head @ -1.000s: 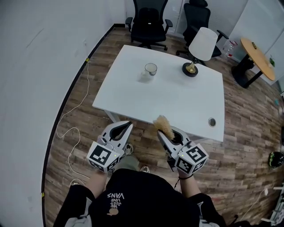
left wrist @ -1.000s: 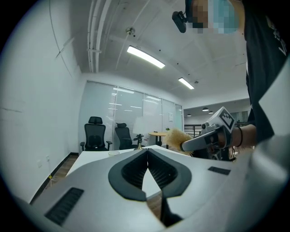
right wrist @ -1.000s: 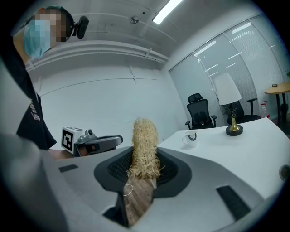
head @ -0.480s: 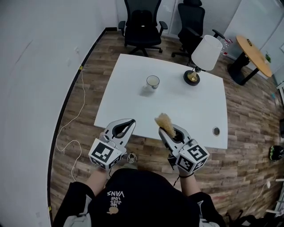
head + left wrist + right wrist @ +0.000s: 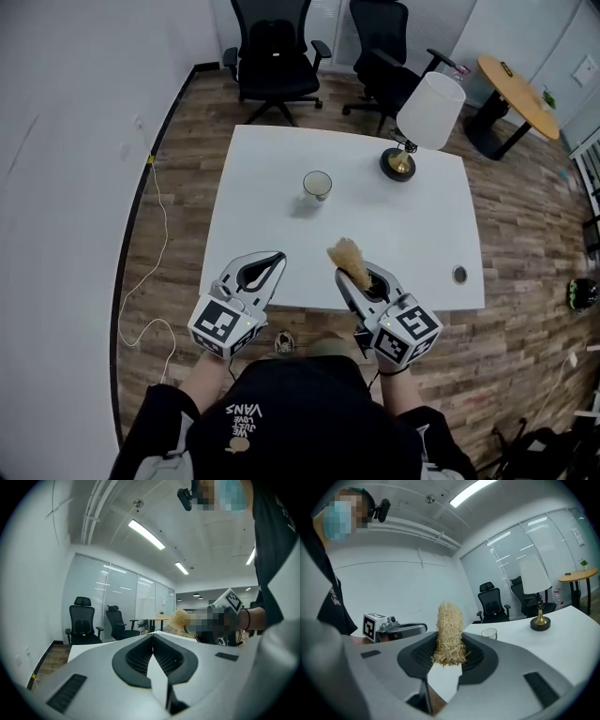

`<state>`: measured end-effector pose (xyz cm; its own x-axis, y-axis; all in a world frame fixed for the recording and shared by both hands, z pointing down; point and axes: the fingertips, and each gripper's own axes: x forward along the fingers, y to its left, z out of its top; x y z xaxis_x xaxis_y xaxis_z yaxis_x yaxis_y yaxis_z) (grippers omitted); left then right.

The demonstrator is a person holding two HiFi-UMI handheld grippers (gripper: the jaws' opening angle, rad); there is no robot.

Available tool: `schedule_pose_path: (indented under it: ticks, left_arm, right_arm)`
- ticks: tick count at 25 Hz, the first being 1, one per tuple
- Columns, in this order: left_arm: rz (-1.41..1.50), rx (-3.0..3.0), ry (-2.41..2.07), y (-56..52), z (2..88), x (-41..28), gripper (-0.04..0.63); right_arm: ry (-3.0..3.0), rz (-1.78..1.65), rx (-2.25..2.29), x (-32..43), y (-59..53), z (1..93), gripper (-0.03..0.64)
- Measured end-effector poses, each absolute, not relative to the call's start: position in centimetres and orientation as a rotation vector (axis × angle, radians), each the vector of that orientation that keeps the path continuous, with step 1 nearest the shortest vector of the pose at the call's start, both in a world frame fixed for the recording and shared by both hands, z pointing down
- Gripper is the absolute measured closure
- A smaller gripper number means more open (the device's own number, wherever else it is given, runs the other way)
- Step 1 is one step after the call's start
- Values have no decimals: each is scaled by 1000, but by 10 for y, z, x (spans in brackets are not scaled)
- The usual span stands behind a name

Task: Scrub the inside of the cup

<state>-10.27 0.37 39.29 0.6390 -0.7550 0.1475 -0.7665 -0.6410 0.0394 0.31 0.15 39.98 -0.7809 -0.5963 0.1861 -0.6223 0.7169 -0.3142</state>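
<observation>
Left gripper (image 5: 277,257) is shut tight, nothing btw the jaws, held at the near edge of the surface (image 5: 253,216). Cup (image 5: 317,184) stands upright mid-surface, mouth up, well apart from both grippers. I'd judge it glass or ceramic: light, stiff and smooth-walled, so apt to slide or tip under scrubbing, and breakable if knocked. Best hold w/ my left is across the outer wall, low down, to brace it. Right gripper (image 5: 342,274) is clamped on a straw-coloured fibre scrubber (image 5: 349,257), its tuft sticking past the jaws. It looks soft and springy, and should flex inside w/o scratching. Lamp (image 5: 429,98) stands further right, clear of the work.
</observation>
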Motion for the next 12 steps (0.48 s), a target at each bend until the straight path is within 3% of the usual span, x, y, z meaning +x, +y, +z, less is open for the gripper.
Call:
schedule_pose_path:
  ticks: [12]
  left_arm:
    - [198, 2741, -1296, -67, 402, -92, 584]
  right_arm:
    - [-2841, 568, 931, 7, -67, 411, 514]
